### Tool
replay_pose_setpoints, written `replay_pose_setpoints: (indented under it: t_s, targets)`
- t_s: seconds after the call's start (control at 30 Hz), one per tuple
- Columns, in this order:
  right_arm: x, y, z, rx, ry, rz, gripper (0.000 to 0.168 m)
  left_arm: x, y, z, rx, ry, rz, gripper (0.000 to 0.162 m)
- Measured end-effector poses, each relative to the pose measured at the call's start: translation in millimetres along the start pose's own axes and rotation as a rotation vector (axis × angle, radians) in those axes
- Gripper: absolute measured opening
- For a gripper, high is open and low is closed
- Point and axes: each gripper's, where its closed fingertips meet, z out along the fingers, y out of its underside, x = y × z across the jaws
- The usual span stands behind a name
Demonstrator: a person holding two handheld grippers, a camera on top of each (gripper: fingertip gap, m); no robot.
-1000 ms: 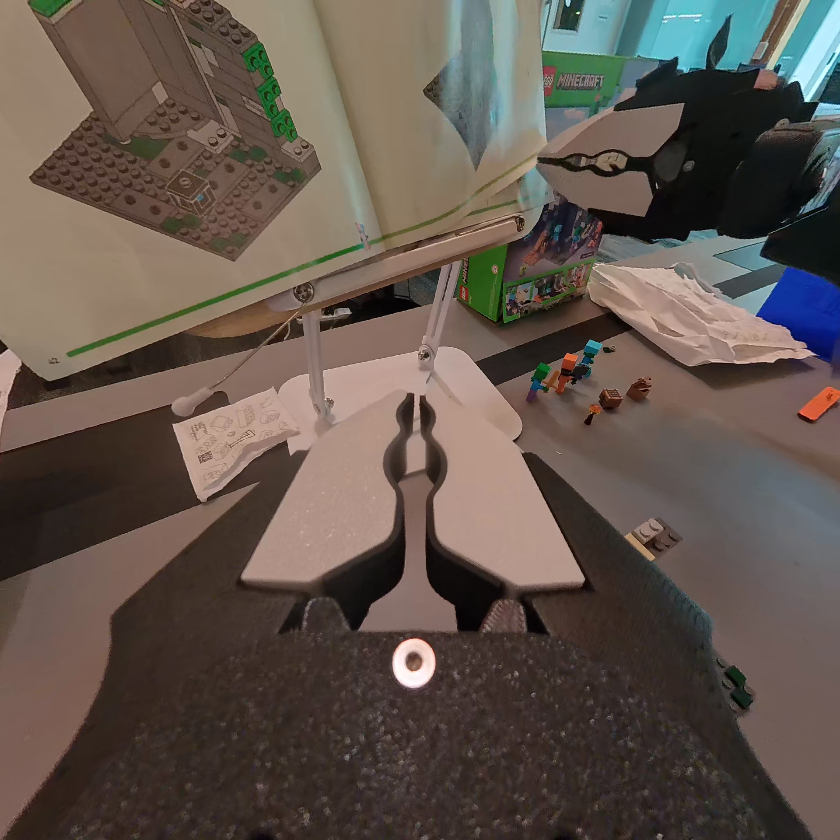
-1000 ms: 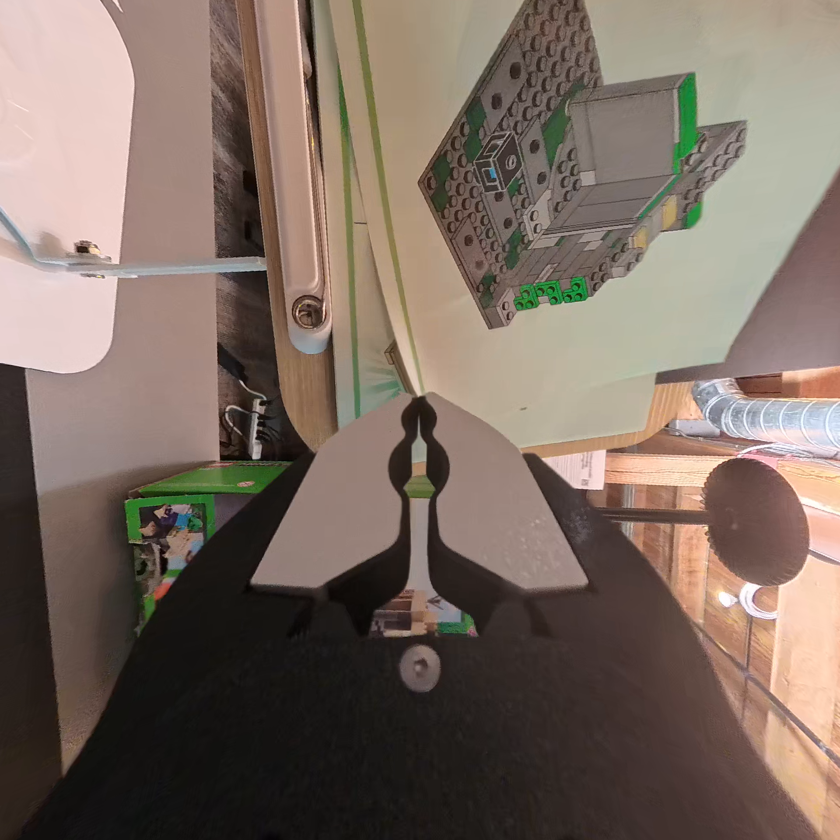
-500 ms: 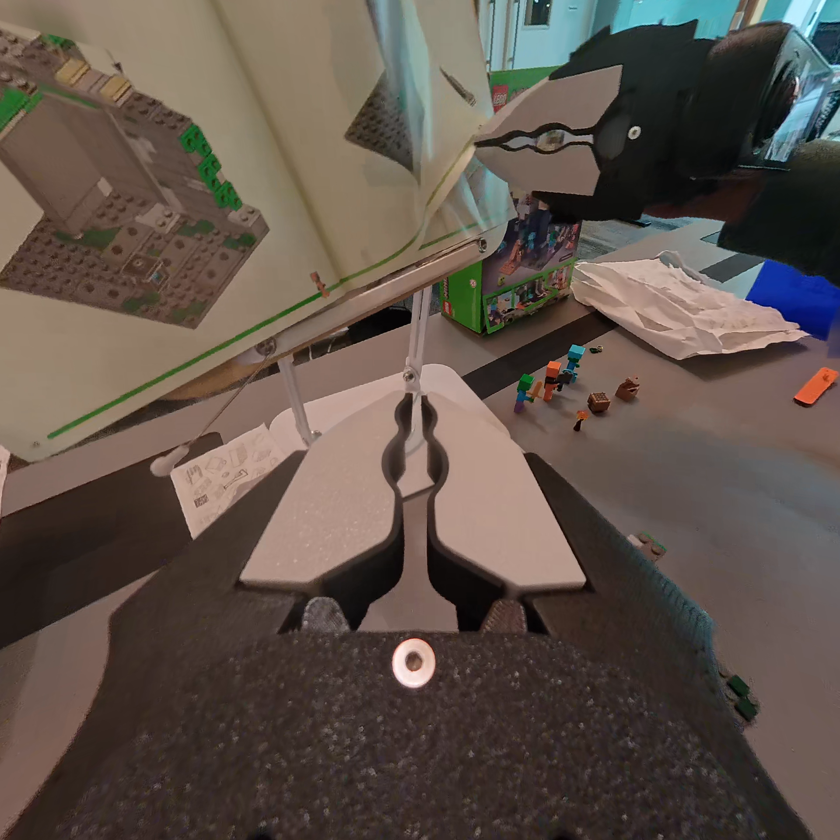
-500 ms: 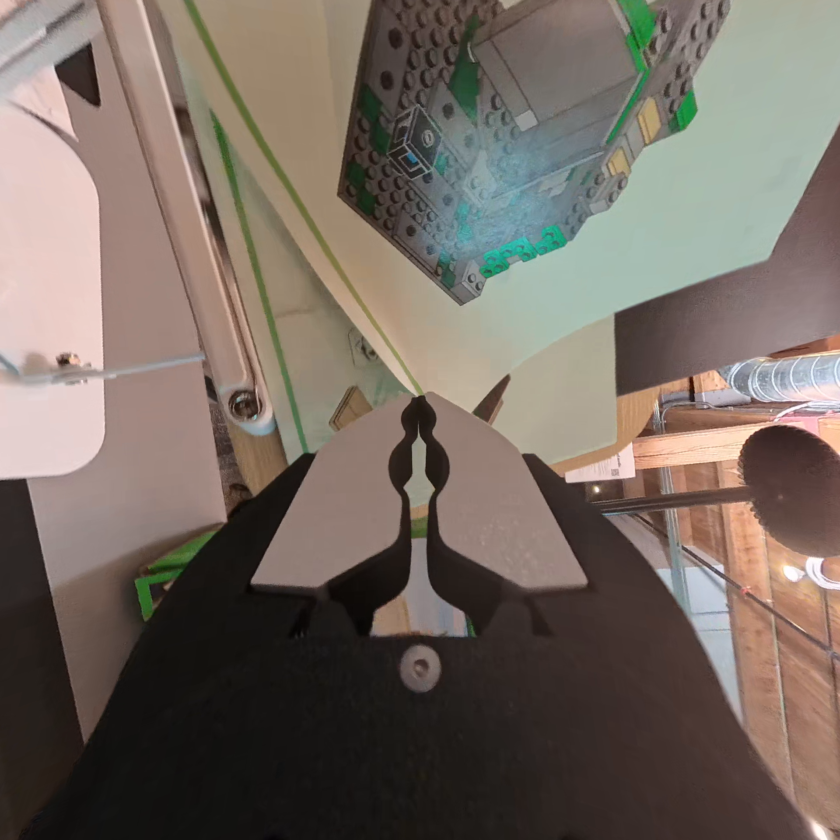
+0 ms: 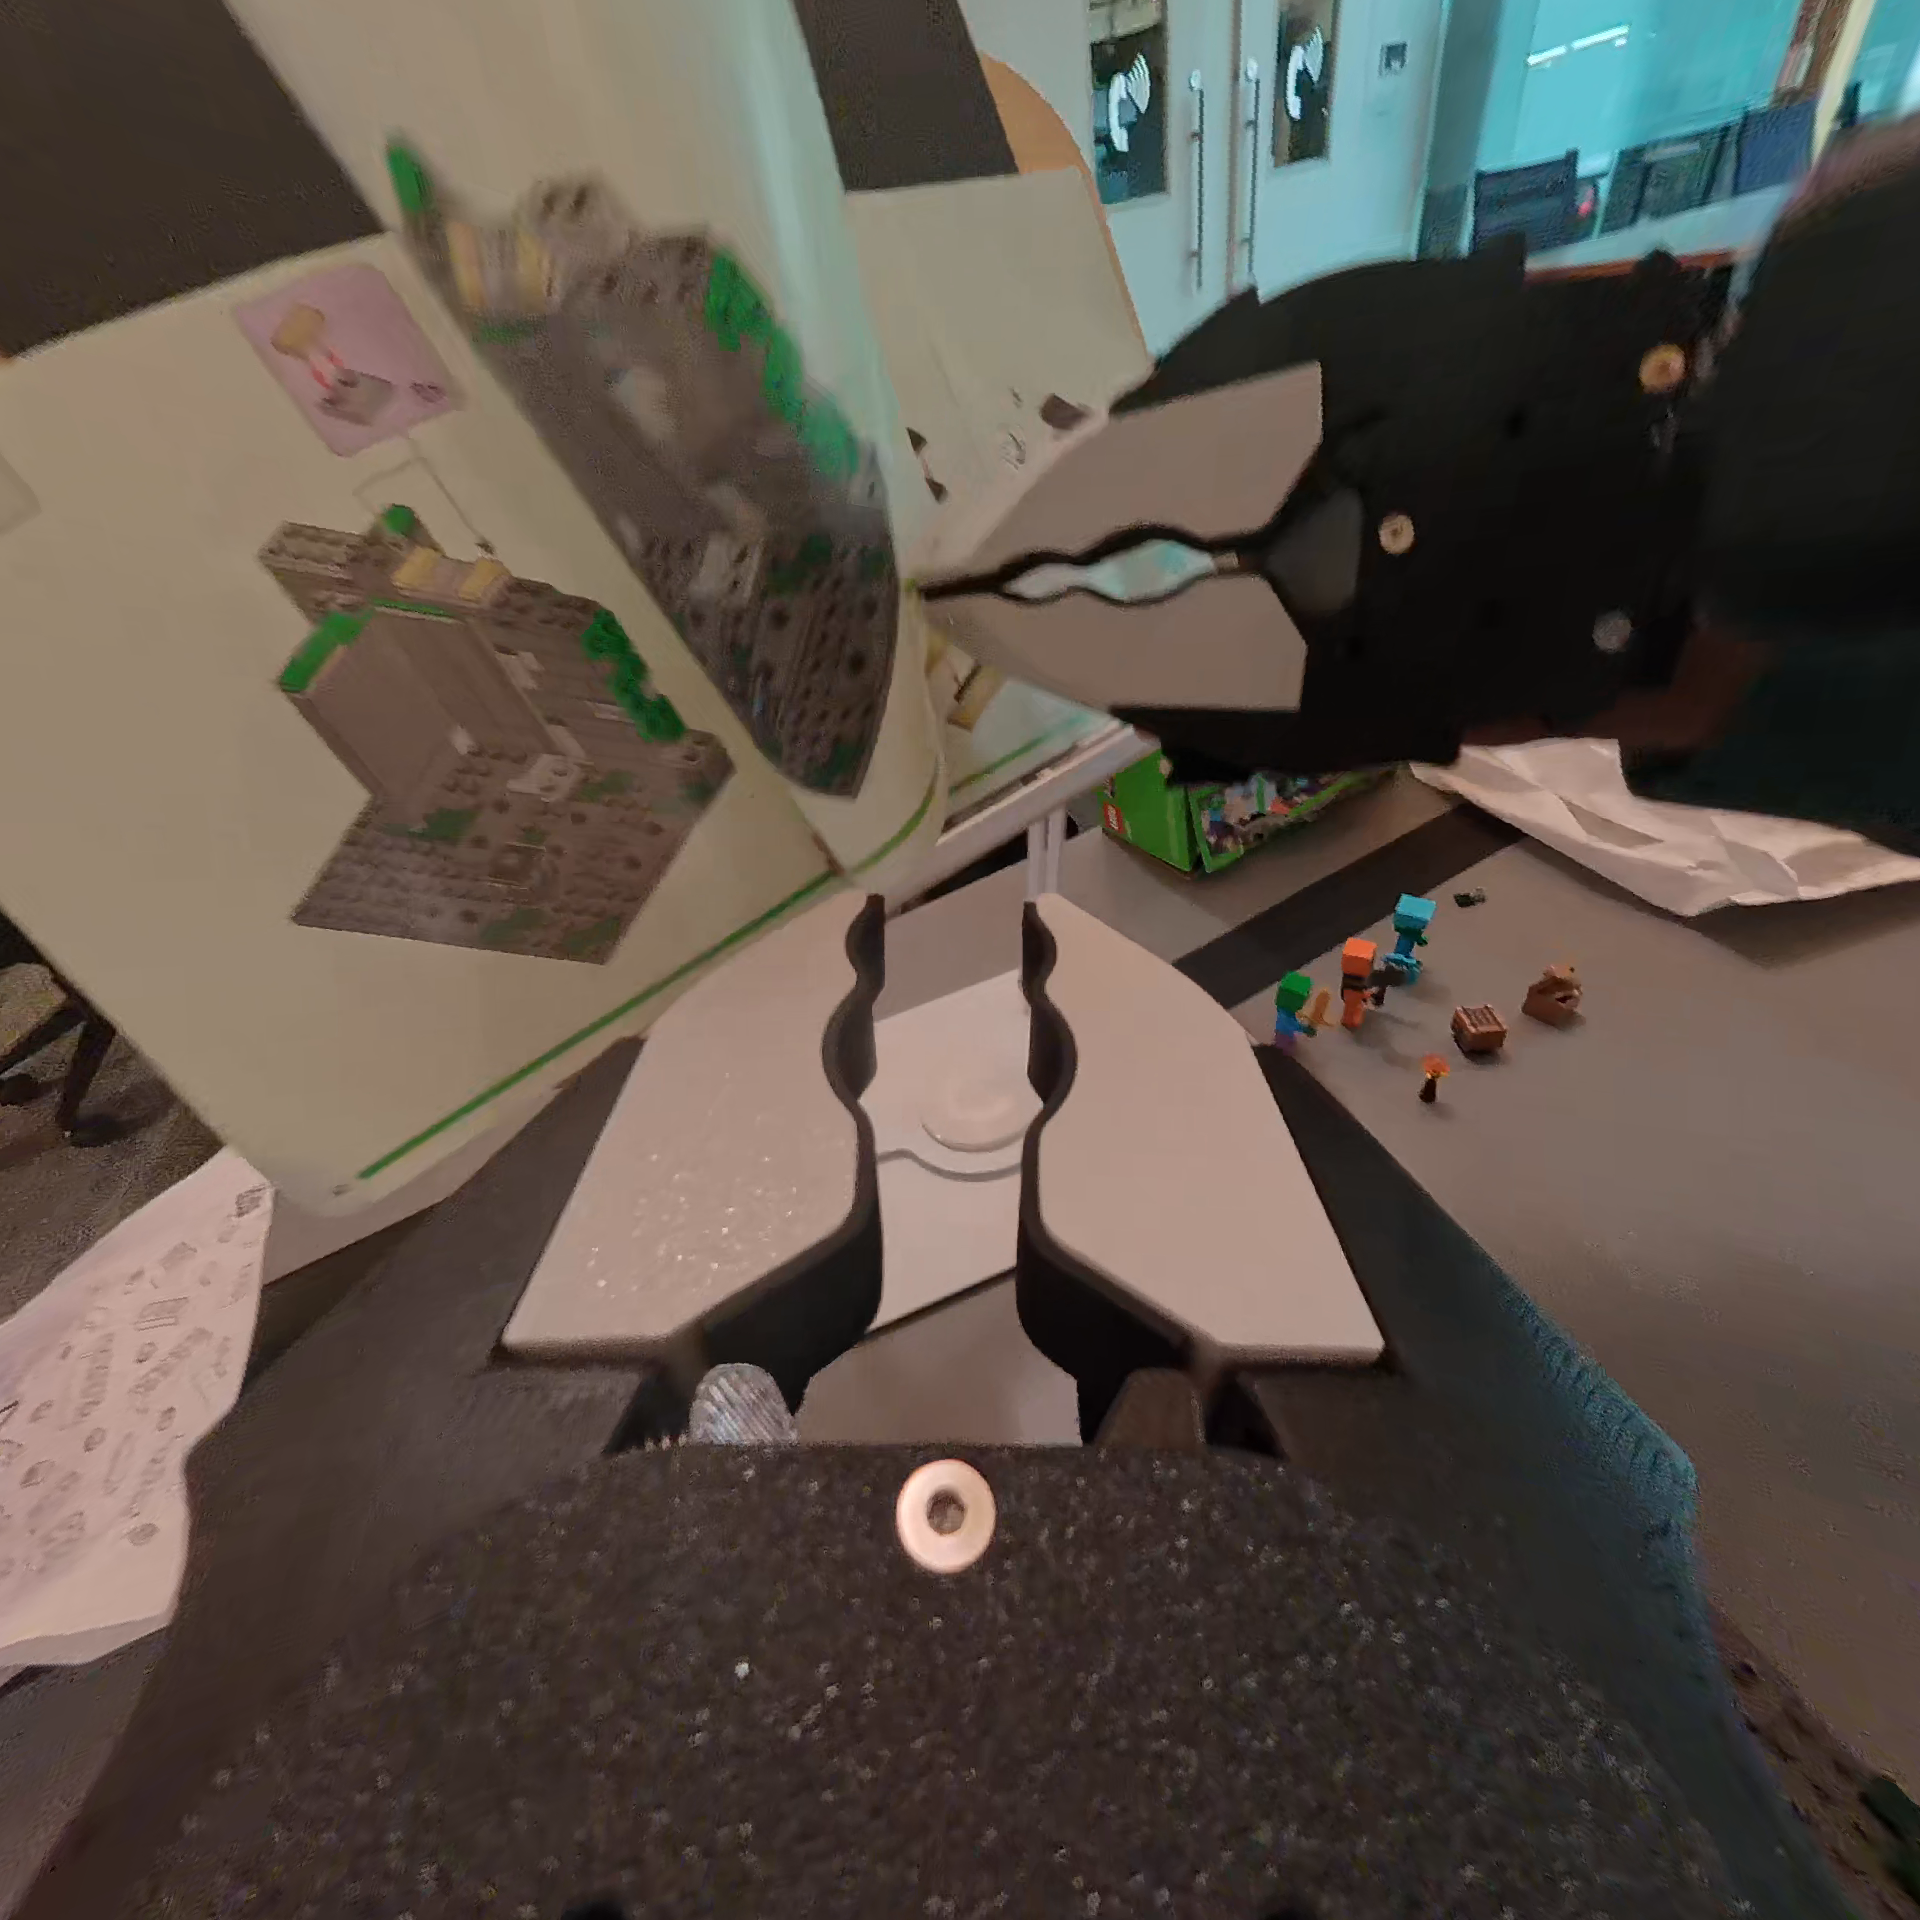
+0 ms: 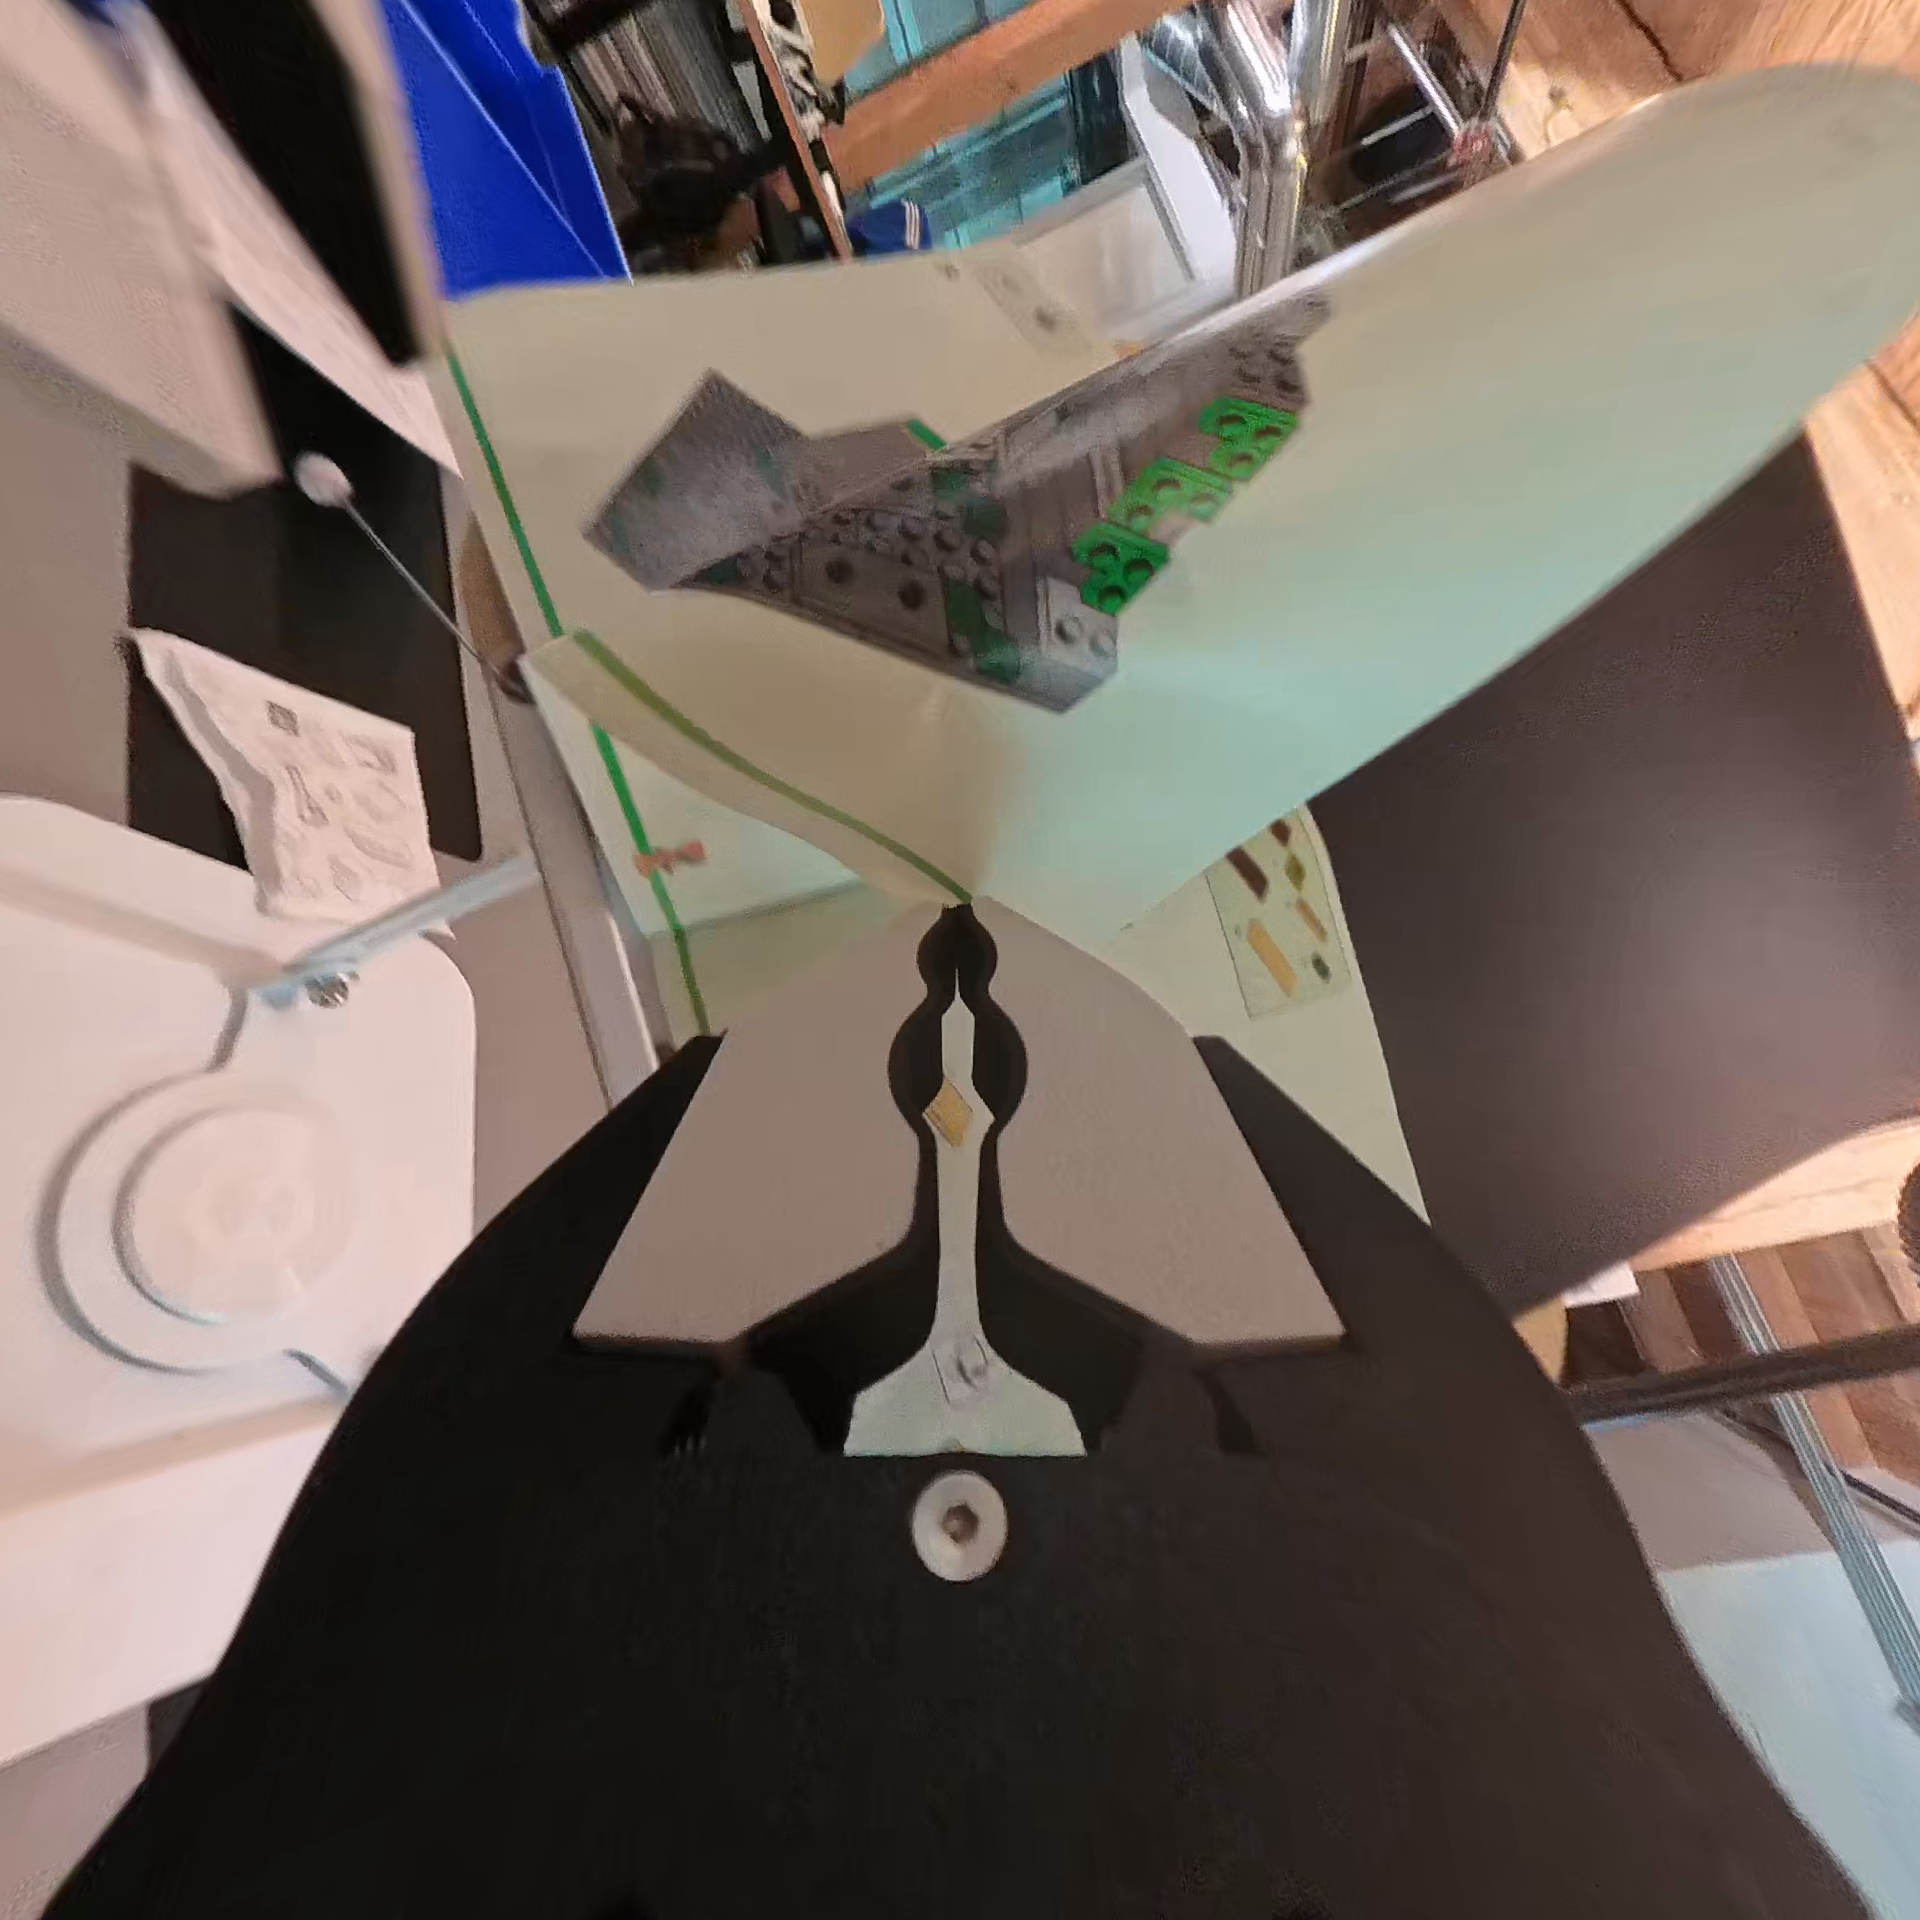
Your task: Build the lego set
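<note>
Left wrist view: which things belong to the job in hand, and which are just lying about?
In use:
- instruction booklet, its page pinched by the right gripper
- white book stand
- left gripper, open and empty

Lying about:
- small figures
- green set box
- crumpled paper
- printed leaflet

a: right gripper (image 6: 957,914) state?
b: tips pinched on corner of instruction page (image 6: 1039,644), page curled up off the booklet (image 6: 1278,935).
a: below it?
b: white stand base (image 6: 208,1226), left.

Two close wrist views, shared instruction booklet (image 5: 468,727) ahead.
</note>
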Motion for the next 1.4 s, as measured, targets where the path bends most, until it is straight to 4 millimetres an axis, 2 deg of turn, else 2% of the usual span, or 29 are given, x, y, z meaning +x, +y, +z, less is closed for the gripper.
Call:
replay_pose_setpoints:
  t_s: [0.23, 0.33, 0.4, 0.5, 0.6, 0.73, 0.8, 0.87, 1.03, 1.13, 1.2, 1.27, 1.4]
  targets:
    - [-31.3, -39.2, 26.4, 0.034, -0.059, -0.003, 0.0, -44.2, -36.0, -21.2, 0.103, -0.095, -0.032, 0.023]
    - [-48.3, -47.2, 40.8, 0.02, -0.093, -0.033, 0.0, -53.0, -48.5, -21.2, 0.118, -0.099, -0.007, 0.02]
    - [-59.2, -48.6, 48.6, -0.004, -0.107, -0.071, 0.0, -59.6, -54.6, -13.6, 0.108, -0.076, -0.011, 0.016]
    - [-73.3, -50.6, 56.5, -0.039, -0.116, -0.138, 0.0, -75.0, -48.5, 6.9, 0.006, -0.052, -0.009, 0.015]
    - [-86.8, -56.1, 60.9, -0.053, -0.125, -0.208, 0.0, -94.3, -32.4, 24.0, -0.099, -0.091, 0.045, 0.012]
    - [-108.9, -67.7, 64.3, -0.044, -0.165, -0.273, 0.0, -114.1, -12.9, 31.3, -0.183, -0.172, 0.118, 0.01]
    - [-117.3, -73.1, 65.8, -0.042, -0.182, -0.278, 0.001, -116.8, -16.9, 24.7, -0.148, -0.201, 0.108, 0.009]
    - [-122.6, -79.6, 67.6, -0.027, -0.191, -0.27, 0.003, -114.1, -30.0, 12.5, -0.085, -0.22, 0.094, 0.009]
    - [-130.4, -91.1, 75.8, -0.025, -0.201, -0.259, 0.007, -97.9, -68.2, -18.1, 0.035, -0.276, 0.19, 0.007]
    - [-136.3, -100.4, 81.1, -0.019, -0.207, -0.24, 0.009, -89.1, -80.0, -24.5, 0.056, -0.269, 0.221, 0.005]
    - [-141.7, -108.1, 82.2, -0.01, -0.216, -0.229, 0.009, -83.6, -71.1, -14.5, -0.008, -0.212, 0.217, 0.005]
    - [-147.8, -115.4, 78.6, 0.002, -0.228, -0.226, 0.008, -82.9, -47.1, 4.3, -0.137, -0.149, 0.203, 0.008]
    - [-156.2, -121.4, 51.7, 0.036, -0.255, -0.227, 0.007, -100.3, -5.2, 32.1, -0.282, -0.117, 0.189, 0.006]
